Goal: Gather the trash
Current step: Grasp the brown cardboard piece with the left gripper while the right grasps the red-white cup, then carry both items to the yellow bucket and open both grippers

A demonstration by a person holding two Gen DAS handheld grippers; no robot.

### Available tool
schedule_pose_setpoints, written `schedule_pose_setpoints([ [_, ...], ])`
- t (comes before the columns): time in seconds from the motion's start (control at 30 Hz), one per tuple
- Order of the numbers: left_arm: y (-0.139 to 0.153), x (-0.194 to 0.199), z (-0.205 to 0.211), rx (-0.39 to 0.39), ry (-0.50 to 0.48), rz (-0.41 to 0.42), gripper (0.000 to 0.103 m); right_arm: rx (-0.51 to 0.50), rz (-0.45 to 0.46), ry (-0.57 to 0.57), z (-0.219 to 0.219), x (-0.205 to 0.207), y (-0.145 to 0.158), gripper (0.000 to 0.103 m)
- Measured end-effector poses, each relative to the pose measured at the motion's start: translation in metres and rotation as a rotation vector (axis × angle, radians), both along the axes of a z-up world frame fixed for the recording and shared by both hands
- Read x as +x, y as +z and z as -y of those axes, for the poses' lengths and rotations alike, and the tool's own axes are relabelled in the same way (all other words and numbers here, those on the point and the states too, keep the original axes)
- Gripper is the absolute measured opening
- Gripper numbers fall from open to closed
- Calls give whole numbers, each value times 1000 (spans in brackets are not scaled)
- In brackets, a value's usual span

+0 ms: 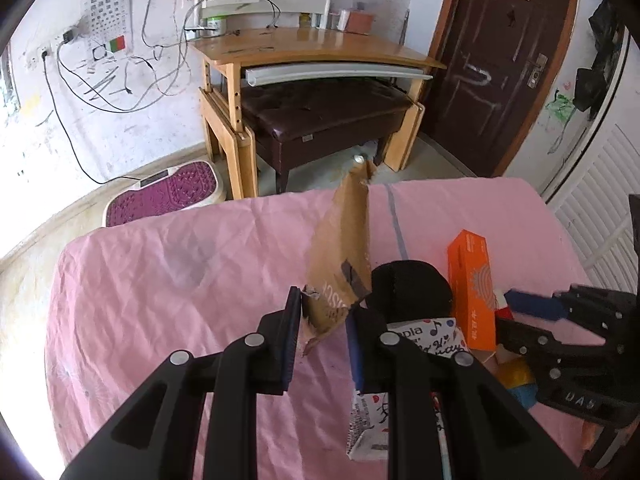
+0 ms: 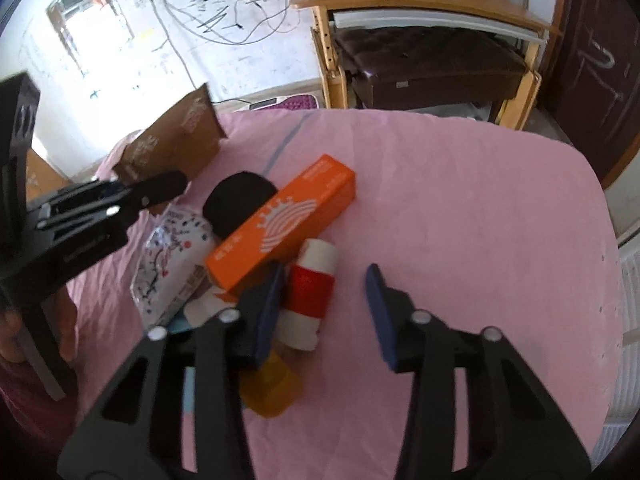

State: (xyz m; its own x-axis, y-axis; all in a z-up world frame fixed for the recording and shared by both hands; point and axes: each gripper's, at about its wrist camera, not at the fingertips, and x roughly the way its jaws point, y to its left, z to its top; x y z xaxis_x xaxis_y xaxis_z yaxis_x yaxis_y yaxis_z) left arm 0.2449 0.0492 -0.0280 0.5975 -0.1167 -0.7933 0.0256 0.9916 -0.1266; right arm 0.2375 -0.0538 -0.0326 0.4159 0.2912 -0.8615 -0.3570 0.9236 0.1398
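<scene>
The left gripper (image 1: 324, 320) clamps a brown bag (image 1: 342, 248) above the pink bed (image 1: 160, 280); the right gripper (image 2: 326, 300), jaws apart, straddles a red-white bottle (image 2: 310, 292).

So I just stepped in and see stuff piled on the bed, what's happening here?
A person is clearing trash off the pink bed with two handheld grippers. The left gripper is shut on a torn brown paper bag, holding it up off the sheet. The right gripper is open over the remaining pile, its fingers on either side of a red and white tube lying beside an orange box and a printed wrapper.
</scene>
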Motion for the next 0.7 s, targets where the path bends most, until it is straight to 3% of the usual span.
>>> schedule_pose_setpoints([
  [0.27, 12, -16, 1, 12, -12, 67, 15, -61, 85, 4, -4, -22, 7, 21],
  [0.5, 16, -29, 8, 5, -42, 94, 9, -63, 163, -45, 26, -45, 20, 21],
  [0.7, 25, -47, 12, 26, -47, 169, 5, -48, 195, -82, 51, -58, 28, 21],
])
